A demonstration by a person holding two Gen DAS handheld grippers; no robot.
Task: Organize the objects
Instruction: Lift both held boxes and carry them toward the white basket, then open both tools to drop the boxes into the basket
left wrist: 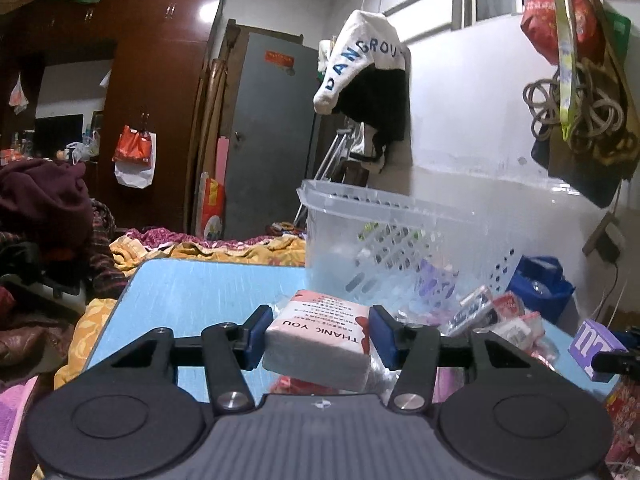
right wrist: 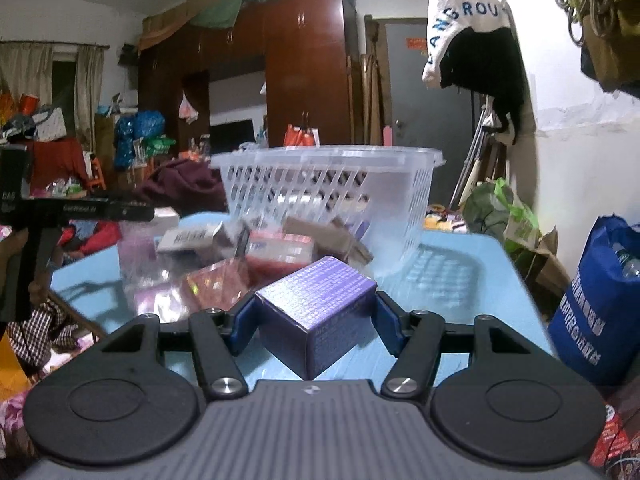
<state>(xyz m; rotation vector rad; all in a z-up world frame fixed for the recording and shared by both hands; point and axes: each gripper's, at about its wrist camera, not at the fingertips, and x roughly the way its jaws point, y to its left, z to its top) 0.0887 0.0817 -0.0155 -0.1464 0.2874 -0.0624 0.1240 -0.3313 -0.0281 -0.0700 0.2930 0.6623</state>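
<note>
Your left gripper [left wrist: 318,336] squeezes the tissue pack [left wrist: 320,340] low in the middle of its picture, and your right gripper [right wrist: 314,322] squeezes the purple box [right wrist: 316,308] the same way. You look to be in the carry step. Next, lift both over the rim of the basket [right wrist: 328,160] just behind and let go.

A brown wardrobe [left wrist: 160,92], grey door [left wrist: 272,140] and blue bag [right wrist: 600,304].

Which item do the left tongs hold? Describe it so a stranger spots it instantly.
On the blue table, before the clear basket, the left tongs pinch a white tissue pack. Only it reads THANK YOU in red.
</note>
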